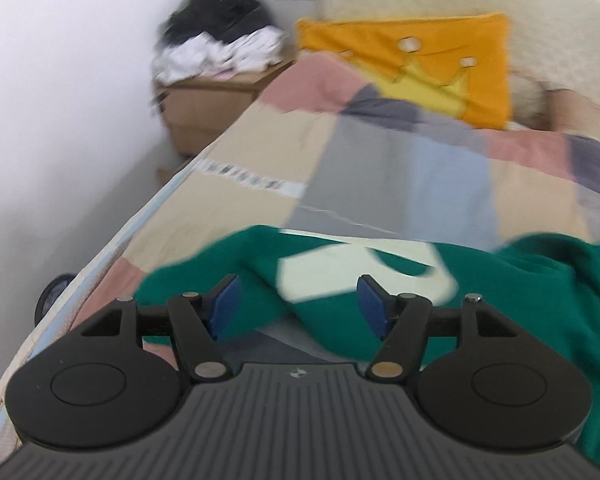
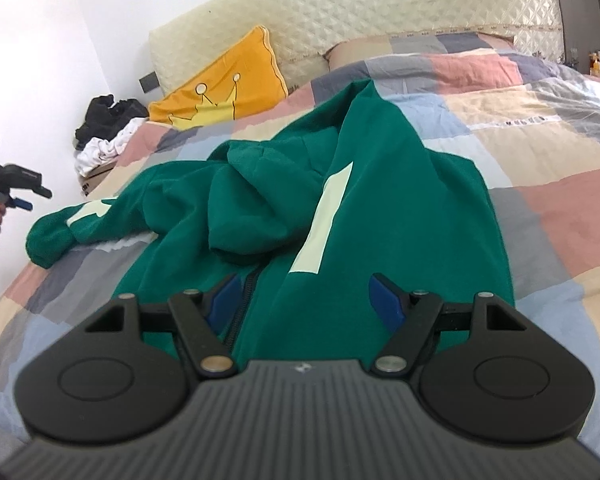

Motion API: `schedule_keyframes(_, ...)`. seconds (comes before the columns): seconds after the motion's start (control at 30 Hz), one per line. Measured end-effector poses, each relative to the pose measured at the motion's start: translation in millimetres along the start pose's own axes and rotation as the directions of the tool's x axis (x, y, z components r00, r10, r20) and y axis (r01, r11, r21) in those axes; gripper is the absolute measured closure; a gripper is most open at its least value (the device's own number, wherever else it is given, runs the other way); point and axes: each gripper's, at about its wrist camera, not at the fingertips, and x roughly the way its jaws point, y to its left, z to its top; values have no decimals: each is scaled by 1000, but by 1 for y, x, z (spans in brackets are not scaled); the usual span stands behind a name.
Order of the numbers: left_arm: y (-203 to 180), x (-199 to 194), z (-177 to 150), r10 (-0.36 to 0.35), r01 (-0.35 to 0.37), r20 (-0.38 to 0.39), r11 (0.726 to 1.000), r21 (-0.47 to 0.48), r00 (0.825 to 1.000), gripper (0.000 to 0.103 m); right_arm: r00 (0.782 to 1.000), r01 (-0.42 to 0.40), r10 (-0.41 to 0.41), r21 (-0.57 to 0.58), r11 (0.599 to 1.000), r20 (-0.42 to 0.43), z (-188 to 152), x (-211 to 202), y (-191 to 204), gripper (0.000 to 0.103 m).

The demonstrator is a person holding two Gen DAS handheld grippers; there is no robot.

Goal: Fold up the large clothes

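Observation:
A green zip-up hooded jacket [image 2: 380,208] with pale stripes lies crumpled on the patchwork bed cover [image 2: 540,168]. Its zipper [image 2: 246,292] runs toward me and one sleeve [image 2: 56,236] reaches out to the left. My right gripper [image 2: 306,304] is open and empty, just above the jacket's near hem. My left gripper [image 1: 296,306] is open and empty over the sleeve end [image 1: 340,272], where the green cloth and a pale patch lie. The left gripper also shows in the right wrist view [image 2: 18,196], held in a hand off the bed's left side.
An orange crown pillow [image 2: 224,88] leans on the quilted cream headboard [image 2: 380,12]. A wooden bedside cabinet [image 1: 208,108] by the white wall carries a heap of black and white clothes [image 1: 220,40]. The bed's left edge [image 1: 100,248] is close.

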Motion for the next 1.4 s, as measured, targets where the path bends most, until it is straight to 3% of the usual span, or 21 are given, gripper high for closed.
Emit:
schedule_keyframes(0.17, -59, -80, -23, -138, 133, 61, 988, 83, 989, 34, 1000, -16, 16, -27, 1000, 17, -3, -12, -4, 30)
schedule_keyframes(0.33, -119, -141, -57, -277, 266, 80, 956, 123, 958, 34, 999, -28, 29, -13, 1000, 46, -3, -26, -11, 30)
schedule_keyframes(0.47, -163, -178, -87, -368, 355, 76, 924, 142, 927, 34, 997, -31, 31, -5, 1000, 69, -3, -34, -13, 30)
schedule_keyframes(0.53, -184, -199, -104, -436, 424, 82, 896, 128, 896, 34, 997, -31, 30, 3, 1000, 75, -4, -38, -15, 30)
schedule_keyframes(0.67, -221, -228, -139, -509, 493, 88, 857, 149, 857, 34, 994, -33, 30, 21, 999, 101, -7, -53, -17, 30)
schedule_keyframes(0.73, -236, -236, -155, -527, 510, 80, 845, 161, 846, 34, 993, -43, 39, 32, 999, 114, -8, -61, -18, 30)
schedule_keyframes(0.83, -249, -245, -184, -576, 566, 84, 816, 116, 813, 34, 994, -31, 28, 25, 999, 105, -10, -66, -17, 30)
schedule_keyframes(1.03, -270, -240, -240, -550, 533, 104, 832, 153, 829, 34, 993, -46, 45, 6, 999, 107, -10, -78, -12, 30)
schedule_keyframes(1.13, -269, -223, -257, -522, 502, 109, 848, 166, 846, 34, 995, -61, 62, -18, 998, 82, -15, -80, -8, 30)
schedule_keyframes(1.3, -264, -188, -280, -512, 497, 86, 855, 149, 855, 34, 997, -81, 80, -81, 993, -22, -27, -67, 6, 30)
schedule_keyframes(1.4, -265, -175, -287, -487, 471, 79, 867, 163, 870, 34, 990, -89, 75, -115, 989, -118, -35, -50, 14, 31)
